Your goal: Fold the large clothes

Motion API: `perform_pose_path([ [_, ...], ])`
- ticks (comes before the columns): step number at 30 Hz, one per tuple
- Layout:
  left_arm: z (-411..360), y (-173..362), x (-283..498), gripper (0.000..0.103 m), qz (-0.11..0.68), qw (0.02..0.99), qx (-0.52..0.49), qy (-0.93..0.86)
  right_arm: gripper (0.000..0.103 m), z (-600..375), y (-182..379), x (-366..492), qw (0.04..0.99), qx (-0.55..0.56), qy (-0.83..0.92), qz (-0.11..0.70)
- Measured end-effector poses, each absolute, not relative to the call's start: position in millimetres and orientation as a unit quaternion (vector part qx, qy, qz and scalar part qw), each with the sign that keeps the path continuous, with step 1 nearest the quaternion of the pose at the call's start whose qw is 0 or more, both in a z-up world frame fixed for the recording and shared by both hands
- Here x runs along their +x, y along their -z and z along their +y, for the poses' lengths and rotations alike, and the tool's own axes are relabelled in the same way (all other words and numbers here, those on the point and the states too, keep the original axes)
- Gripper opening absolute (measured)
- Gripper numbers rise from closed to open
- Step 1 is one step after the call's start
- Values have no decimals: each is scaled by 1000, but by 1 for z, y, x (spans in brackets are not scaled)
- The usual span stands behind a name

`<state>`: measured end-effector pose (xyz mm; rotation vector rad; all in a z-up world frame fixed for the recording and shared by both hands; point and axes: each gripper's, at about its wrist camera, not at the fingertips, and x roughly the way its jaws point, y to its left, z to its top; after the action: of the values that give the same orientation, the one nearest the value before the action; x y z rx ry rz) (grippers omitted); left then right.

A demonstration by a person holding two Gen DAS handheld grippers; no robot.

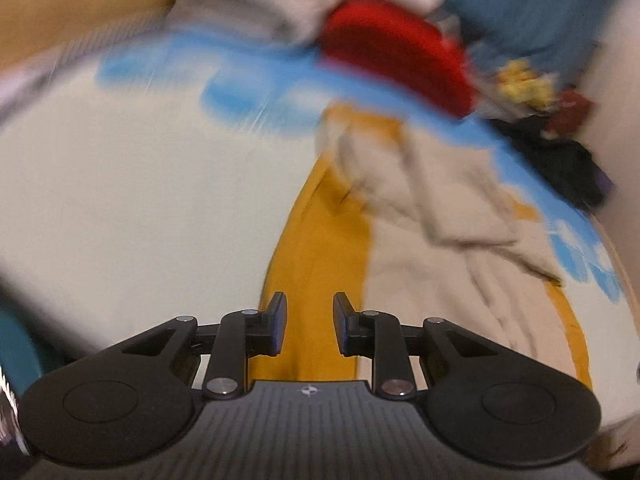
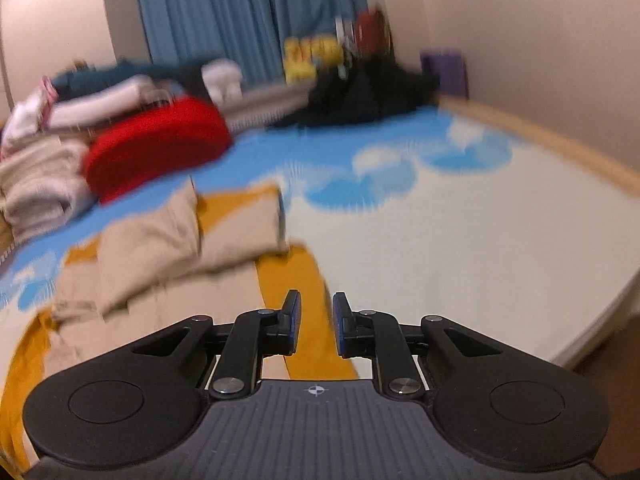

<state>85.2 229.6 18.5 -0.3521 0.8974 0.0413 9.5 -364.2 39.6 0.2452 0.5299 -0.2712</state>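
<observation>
Left gripper (image 1: 309, 322) hovering with fingers spread over mustard-and-beige garment (image 1: 320, 248) lying on bed (image 1: 120, 200), right gripper (image 2: 316, 322) likewise spread, holding nothing, red folded garment (image 2: 156, 144) sitting far

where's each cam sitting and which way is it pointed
Left wrist: rides the left tongs, looking forward and down over the mustard-and-beige garment on the bed; only its own open fingers show.
Right wrist: rides the right tongs, facing across the bed toward the blue curtain; only its open fingers show.
Shared: that garment, the red folded garment and the cloud-print sheet.
</observation>
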Motion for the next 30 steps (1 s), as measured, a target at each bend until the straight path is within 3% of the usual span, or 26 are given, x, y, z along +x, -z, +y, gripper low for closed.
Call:
perform_pose_path([
  [7, 237, 16, 110, 31, 506, 848, -151, -50, 18, -368, 12, 32, 919, 74, 147, 359],
  [15, 233, 33, 122, 41, 548, 825, -125, -58, 19, -391, 56, 46, 879, 139, 126, 437],
  [20, 233, 38, 123, 42, 556, 821, -117, -59, 28, -391, 63, 48, 871, 139, 128, 453],
  [30, 221, 42, 125, 41, 559, 823, -84, -51, 33, -386, 65, 51, 870, 128, 110, 463],
])
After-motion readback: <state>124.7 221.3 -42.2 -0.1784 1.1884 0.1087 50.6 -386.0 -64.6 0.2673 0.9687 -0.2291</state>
